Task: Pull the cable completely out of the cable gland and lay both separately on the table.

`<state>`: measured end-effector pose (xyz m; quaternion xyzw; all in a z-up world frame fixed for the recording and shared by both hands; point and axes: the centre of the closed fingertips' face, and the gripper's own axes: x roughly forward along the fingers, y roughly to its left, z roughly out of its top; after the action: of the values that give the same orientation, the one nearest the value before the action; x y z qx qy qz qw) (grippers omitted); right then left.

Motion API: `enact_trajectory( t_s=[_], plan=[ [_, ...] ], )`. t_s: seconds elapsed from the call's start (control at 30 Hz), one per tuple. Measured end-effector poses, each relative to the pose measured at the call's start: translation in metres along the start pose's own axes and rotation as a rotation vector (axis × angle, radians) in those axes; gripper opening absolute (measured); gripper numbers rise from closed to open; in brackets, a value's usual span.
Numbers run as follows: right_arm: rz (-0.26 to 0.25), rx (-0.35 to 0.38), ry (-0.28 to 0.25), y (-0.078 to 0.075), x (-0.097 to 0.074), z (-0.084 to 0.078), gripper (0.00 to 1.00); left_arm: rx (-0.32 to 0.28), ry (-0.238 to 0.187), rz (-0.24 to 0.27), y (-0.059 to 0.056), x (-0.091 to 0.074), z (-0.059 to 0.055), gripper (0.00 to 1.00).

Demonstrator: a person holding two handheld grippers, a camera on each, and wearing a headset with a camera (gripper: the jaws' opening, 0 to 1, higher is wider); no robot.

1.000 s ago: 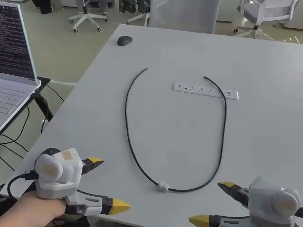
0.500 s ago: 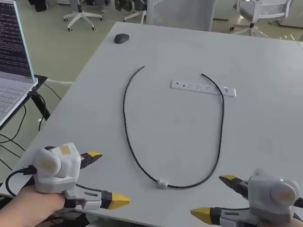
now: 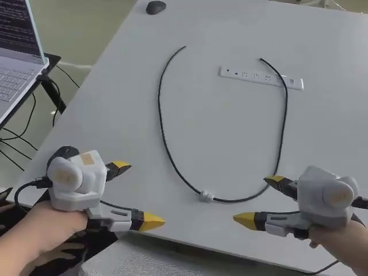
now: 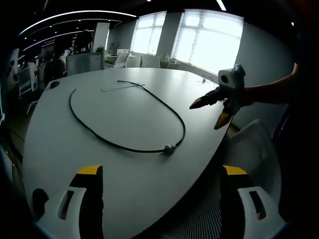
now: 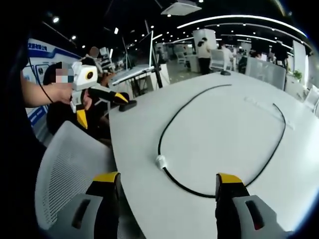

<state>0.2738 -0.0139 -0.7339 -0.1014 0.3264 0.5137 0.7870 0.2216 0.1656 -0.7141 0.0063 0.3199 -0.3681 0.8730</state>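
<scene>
A black cable [image 3: 161, 123] lies in a long U-shaped loop on the white worktop [image 3: 224, 132]. Its closed bend points toward the near edge and its two ends lie farther out. The small white cable gland [image 3: 206, 196] sits threaded on the cable at the bottom of that bend, resting on the worktop between the two grippers and touched by neither.

The left gripper [image 3: 137, 193] hovers at the near left corner of the worktop, held in a hand [image 3: 40, 238]. Its yellow-tipped jaws are spread wide with nothing between them. The right gripper [image 3: 259, 199] hovers at the near edge just right of the gland, its jaws likewise spread wide and holding nothing.

In the left gripper view the gland lies ahead between that gripper's own jaws, and the right gripper hangs in the air over the worktop's edge. In the right gripper view the gland lies just ahead, nearer the left jaw.

The right leg of the cable crosses over one end of a white power strip [image 3: 253, 76] that lies flat on the worktop. A dark computer mouse [image 3: 156, 7] rests near the far edge, well apart from the cable. An open laptop [image 3: 16, 54] stands on a separate stand to the left. A grey mesh chair back [image 5: 65, 164] sits below the near edge.
</scene>
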Motion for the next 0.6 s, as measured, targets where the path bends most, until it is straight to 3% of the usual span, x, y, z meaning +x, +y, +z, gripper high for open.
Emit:
enact_trajectory(
  t_s=[0.23, 0.6],
  plan=[
    [0.015, -0.063, 0.074, 0.001, 0.019, -0.004, 0.69, -0.002, 0.002, -0.012, 0.0, 0.009, -0.006, 0.97],
    [0.064, -0.137, 0.15, 0.006, 0.052, 0.003, 0.58, -0.025, 0.002, -0.04, 0.002, 0.017, -0.012, 0.97]
  ],
)
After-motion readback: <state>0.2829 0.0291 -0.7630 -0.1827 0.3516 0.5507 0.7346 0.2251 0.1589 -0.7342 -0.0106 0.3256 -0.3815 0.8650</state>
